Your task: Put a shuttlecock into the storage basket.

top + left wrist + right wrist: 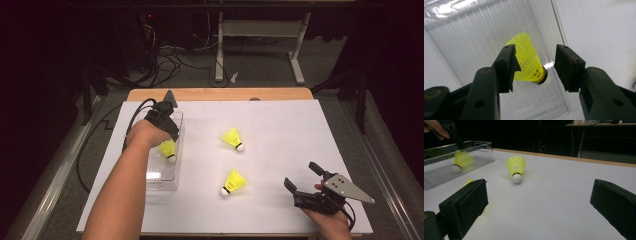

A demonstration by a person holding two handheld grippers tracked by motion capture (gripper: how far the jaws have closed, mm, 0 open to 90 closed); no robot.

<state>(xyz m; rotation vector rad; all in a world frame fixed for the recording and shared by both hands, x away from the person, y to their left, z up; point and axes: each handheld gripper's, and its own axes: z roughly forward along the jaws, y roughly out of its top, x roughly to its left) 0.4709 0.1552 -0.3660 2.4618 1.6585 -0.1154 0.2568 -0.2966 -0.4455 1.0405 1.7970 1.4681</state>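
Over the clear plastic box (165, 172) at the table's left we find the shuttlecock (529, 62) of interest, yellow skirt and white cork, lying inside the box on its ribbed floor; in the left gripper view it sits between the two black jaws, skirt against the left-hand pad (506, 67), cork end clear of the right-hand pad, a visible gap there; we read the left gripper (535, 67) as released, not clamping. From the high view the left gripper (167, 127) points down into the box with the same shuttlecock (169, 149) just beneath it; the person's left forearm runs up from the bottom edge to it. From the right gripper view the box (439, 173) appears at far left, with the shuttlecock (461, 160) resting inside, cork down toward the near wall, the left jaw tip just above its skirt.

Outward: a second shuttlecock (233, 138) lies on the white table sheet (290, 150) near the centre, cork toward the right; a third shuttlecock (232, 182) lies nearer us, cork to the left; both well apart from the box. We note the right gripper (305, 177) at the near right corner of the table, held low, jaws spread wide and holding nothing; its own view shows bare sheet between its pads.
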